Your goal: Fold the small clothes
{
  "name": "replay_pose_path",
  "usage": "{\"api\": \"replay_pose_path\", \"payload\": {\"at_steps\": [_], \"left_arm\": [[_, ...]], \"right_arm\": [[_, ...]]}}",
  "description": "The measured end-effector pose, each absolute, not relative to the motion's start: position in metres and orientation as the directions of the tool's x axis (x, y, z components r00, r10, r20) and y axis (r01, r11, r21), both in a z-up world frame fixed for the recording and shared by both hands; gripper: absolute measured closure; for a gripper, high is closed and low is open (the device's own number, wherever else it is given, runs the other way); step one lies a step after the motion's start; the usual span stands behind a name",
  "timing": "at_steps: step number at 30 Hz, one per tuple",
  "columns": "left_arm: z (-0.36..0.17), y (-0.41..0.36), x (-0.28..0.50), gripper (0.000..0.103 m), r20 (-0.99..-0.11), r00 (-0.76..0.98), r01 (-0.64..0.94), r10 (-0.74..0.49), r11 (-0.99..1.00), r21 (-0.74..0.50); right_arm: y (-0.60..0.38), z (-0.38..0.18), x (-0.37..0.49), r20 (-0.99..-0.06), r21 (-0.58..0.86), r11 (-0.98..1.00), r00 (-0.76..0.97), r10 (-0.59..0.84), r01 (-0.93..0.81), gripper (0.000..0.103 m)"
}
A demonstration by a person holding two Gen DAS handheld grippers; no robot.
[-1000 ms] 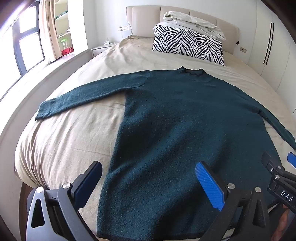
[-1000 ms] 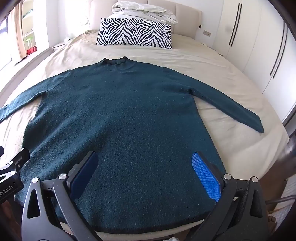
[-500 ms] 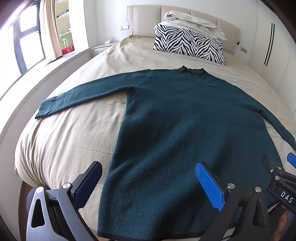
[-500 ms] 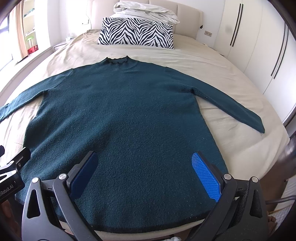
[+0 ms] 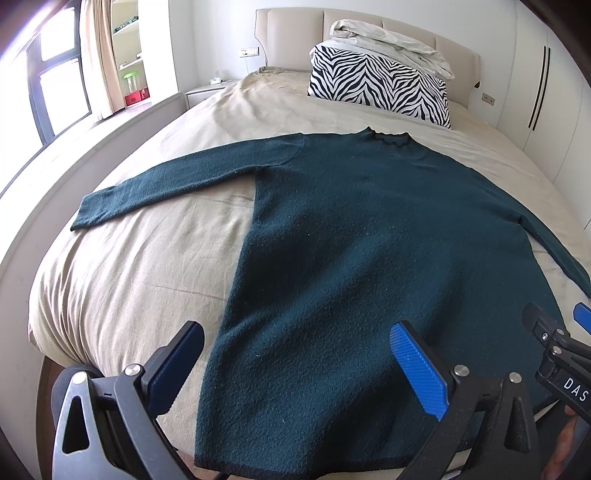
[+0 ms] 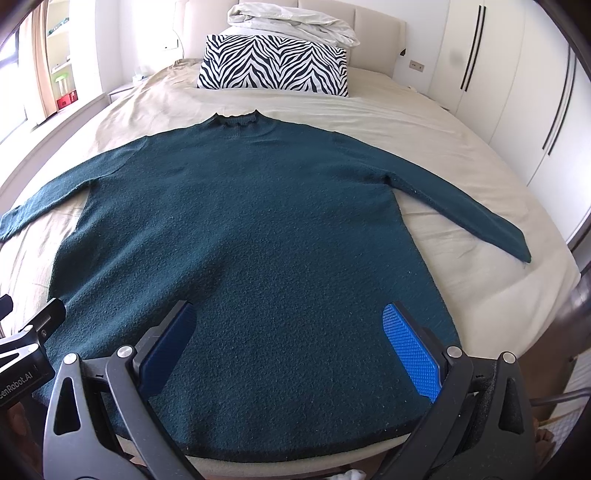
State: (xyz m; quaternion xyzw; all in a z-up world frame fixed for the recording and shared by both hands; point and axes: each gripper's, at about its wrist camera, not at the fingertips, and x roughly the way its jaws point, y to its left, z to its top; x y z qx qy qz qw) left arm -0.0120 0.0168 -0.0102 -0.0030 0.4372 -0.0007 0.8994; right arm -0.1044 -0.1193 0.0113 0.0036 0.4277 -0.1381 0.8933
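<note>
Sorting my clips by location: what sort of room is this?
A bedroom, most likely: a wide bed with a padded headboard, a zebra-print pillow, and white wardrobe doors.

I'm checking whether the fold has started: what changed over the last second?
Almost nothing. The left gripper and right gripper both stayed open above the hem end of the dark teal sweater, with only a slight drift of the views. Nothing was grasped or released. The sweater lies flat with its sleeves spread on the beige bed, and the zebra pillow is unmoved.
</note>
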Motion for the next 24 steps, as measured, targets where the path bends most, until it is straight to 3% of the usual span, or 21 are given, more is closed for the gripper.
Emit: {"api": "replay_pose_path", "payload": {"at_steps": [24], "left_arm": [[-0.0133,0.018,-0.013,0.0,-0.788,0.615,-0.001,-0.004,1.0,-0.006]], "right_arm": [[-0.1182,0.0108,-0.1048,-0.767,-0.108,0.962,0.595,-0.241,0.25,0.0]]}}
